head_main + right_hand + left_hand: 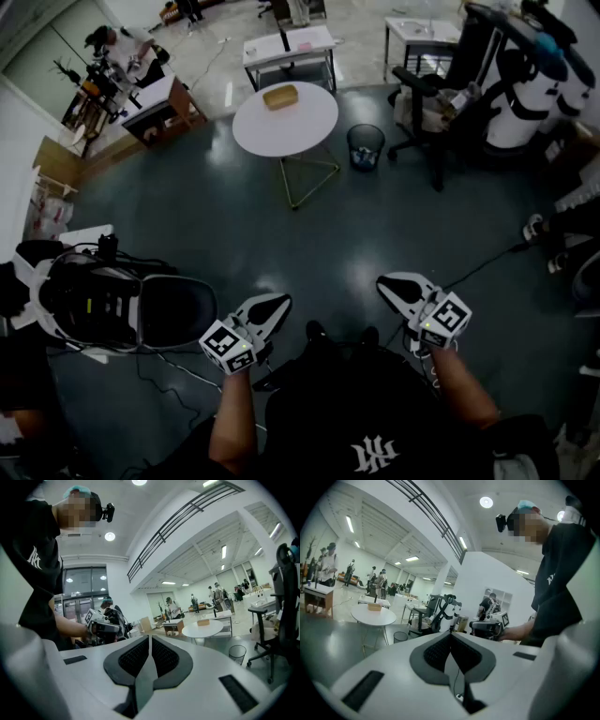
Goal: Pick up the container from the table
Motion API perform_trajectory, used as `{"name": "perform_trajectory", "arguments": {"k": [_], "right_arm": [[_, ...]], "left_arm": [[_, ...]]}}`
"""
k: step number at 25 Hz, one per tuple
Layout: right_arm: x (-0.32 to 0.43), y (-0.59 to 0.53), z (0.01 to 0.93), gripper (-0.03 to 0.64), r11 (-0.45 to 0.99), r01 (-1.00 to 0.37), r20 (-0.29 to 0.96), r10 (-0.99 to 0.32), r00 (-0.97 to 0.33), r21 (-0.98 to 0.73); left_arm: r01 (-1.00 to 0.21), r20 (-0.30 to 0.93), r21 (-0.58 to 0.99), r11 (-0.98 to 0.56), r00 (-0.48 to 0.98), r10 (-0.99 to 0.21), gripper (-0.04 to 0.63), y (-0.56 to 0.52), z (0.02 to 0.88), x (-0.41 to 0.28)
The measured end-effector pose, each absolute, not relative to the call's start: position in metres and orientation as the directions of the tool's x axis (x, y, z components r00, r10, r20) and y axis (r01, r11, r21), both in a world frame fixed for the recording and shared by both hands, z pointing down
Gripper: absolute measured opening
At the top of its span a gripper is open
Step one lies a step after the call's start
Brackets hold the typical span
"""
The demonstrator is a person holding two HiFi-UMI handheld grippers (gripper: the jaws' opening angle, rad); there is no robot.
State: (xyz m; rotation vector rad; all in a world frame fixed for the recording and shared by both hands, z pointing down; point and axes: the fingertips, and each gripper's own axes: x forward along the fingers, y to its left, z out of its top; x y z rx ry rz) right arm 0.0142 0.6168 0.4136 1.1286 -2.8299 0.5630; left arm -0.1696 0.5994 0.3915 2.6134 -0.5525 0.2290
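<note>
A tan container (280,96) sits on the round white table (300,127) far ahead of me; it shows small in the left gripper view as the container (374,606) on the table (373,616), and in the right gripper view as the container (203,622) on the table (202,630). My left gripper (281,303) and right gripper (384,284) hover close to my body, well short of the table. Both are shut with nothing between their jaws, as the left gripper (451,639) and right gripper (149,641) show in their own views.
A black mesh bin (365,146) stands right of the table. An office chair (441,103) and a white robot (525,94) are at the right. A black-and-white machine (103,305) with cables lies at my left. Desks (289,47) and people stand further back.
</note>
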Motion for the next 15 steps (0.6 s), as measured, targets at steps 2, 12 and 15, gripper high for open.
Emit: {"name": "perform_trajectory", "arguments": {"k": [2, 12, 15], "right_arm": [[0.015, 0.601, 0.413, 0.046, 0.689, -0.659, 0.141, -0.651, -0.746, -0.300], [-0.004, 0.584, 0.399, 0.046, 0.709, -0.626, 0.116, -0.627, -0.770, -0.324], [-0.026, 0.578, 0.389, 0.046, 0.741, -0.599, 0.114, -0.596, -0.795, -0.304]], "left_arm": [[-0.430, 0.238, 0.391, -0.814, 0.901, -0.362, 0.005, 0.585, 0.397, -0.164], [-0.395, 0.223, 0.311, -0.865, 0.915, -0.337, 0.005, 0.581, 0.393, -0.167], [-0.409, 0.190, 0.323, -0.854, 0.912, -0.364, 0.005, 0.573, 0.384, -0.183]]}}
